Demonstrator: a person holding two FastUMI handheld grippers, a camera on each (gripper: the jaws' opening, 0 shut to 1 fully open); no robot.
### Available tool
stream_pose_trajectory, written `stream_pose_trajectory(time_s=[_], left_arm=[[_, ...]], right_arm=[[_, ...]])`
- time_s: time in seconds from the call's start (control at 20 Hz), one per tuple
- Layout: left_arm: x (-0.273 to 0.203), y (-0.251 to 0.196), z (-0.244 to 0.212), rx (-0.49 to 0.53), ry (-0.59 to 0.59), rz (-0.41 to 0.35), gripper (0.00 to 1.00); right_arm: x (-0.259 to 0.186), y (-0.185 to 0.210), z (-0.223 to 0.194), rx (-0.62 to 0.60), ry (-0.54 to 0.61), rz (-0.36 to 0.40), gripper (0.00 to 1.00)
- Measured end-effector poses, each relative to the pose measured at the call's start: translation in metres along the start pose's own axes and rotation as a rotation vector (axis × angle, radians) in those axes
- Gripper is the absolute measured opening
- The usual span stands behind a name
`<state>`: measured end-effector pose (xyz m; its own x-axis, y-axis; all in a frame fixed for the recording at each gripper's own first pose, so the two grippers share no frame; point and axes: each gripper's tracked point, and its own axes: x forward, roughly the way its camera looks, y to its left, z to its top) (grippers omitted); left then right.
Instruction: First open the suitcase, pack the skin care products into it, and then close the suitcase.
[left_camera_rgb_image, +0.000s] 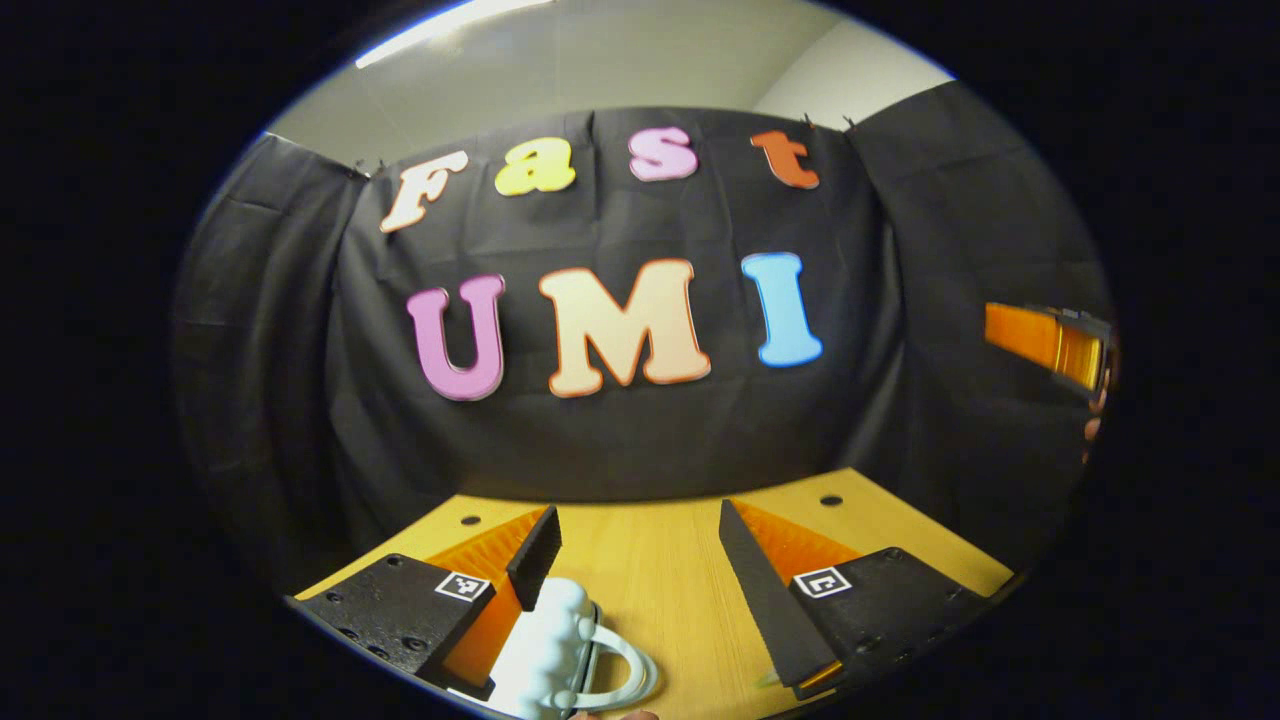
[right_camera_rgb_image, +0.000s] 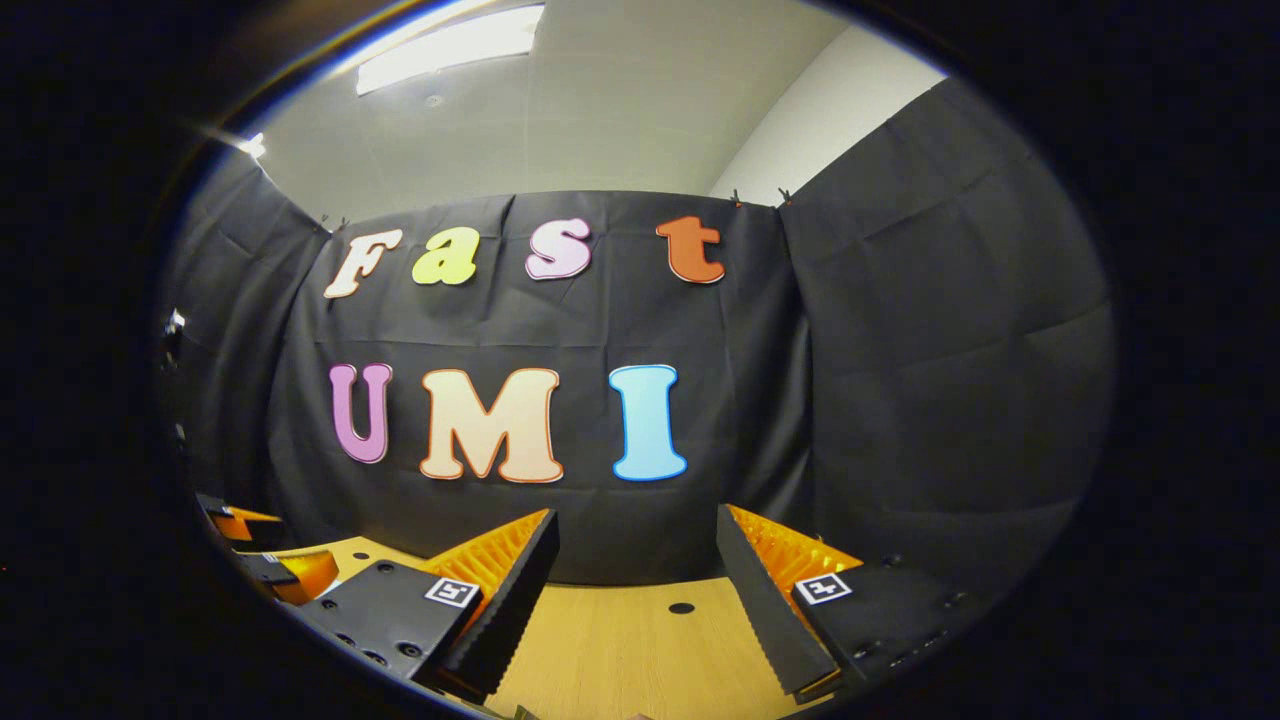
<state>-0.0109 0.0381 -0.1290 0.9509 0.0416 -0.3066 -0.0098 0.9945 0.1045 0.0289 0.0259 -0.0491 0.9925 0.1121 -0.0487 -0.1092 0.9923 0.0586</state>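
Left claw (left_camera_rgb_image: 640, 590) was spread wide open over the wooden bench (left_camera_rgb_image: 650, 570), and a white knobbly thing with a loop handle (left_camera_rgb_image: 560, 650) sat low right by its left finger (left_camera_rgb_image: 535, 558), partly tucked under it, though I couldn't tell if that was a skin care item or part of the suitcase. Right claw (right_camera_rgb_image: 637, 590) was open too with nothing between its fingers, just bare bench (right_camera_rgb_image: 620, 640) and the black cloth wall (right_camera_rgb_image: 900, 400) ahead. Off at the left edge of the right gripper view you could see the other claw (right_camera_rgb_image: 260, 560), well apart.
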Motion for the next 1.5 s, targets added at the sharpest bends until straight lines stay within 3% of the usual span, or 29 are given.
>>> stream_pose_trajectory(time_s=[0.3,0.65,1.05,1.1,1.15,1.25,1.4,1.5], left_arm=[[0.012,0.011,-0.067,0.006,0.193,-0.034,0.96],[0.013,0.009,-0.143,-0.029,0.412,-0.013,0.96],[0.010,-0.004,-0.201,-0.050,0.596,-0.019,0.96],[0.011,-0.007,-0.206,-0.051,0.614,-0.024,0.90],[0.012,-0.010,-0.211,-0.057,0.633,-0.035,0.96],[0.013,-0.016,-0.221,-0.079,0.672,-0.053,0.95],[0.018,-0.011,-0.230,-0.084,0.695,-0.035,0.77],[0.020,-0.011,-0.237,-0.077,0.720,-0.036,0.71]], right_arm=[[0.004,0.010,-0.004,-0.039,0.003,-0.042,0.98],[0.005,0.005,-0.024,-0.070,0.070,-0.051,0.98],[0.007,-0.008,-0.031,-0.107,0.098,-0.064,0.98],[0.007,-0.010,-0.033,-0.114,0.099,-0.068,0.98],[0.008,-0.011,-0.033,-0.123,0.100,-0.071,0.98],[0.007,-0.013,-0.034,-0.135,0.102,-0.073,0.98],[0.005,-0.013,-0.034,-0.148,0.097,-0.076,0.98],[0.004,-0.013,-0.033,-0.158,0.094,-0.077,0.98]])
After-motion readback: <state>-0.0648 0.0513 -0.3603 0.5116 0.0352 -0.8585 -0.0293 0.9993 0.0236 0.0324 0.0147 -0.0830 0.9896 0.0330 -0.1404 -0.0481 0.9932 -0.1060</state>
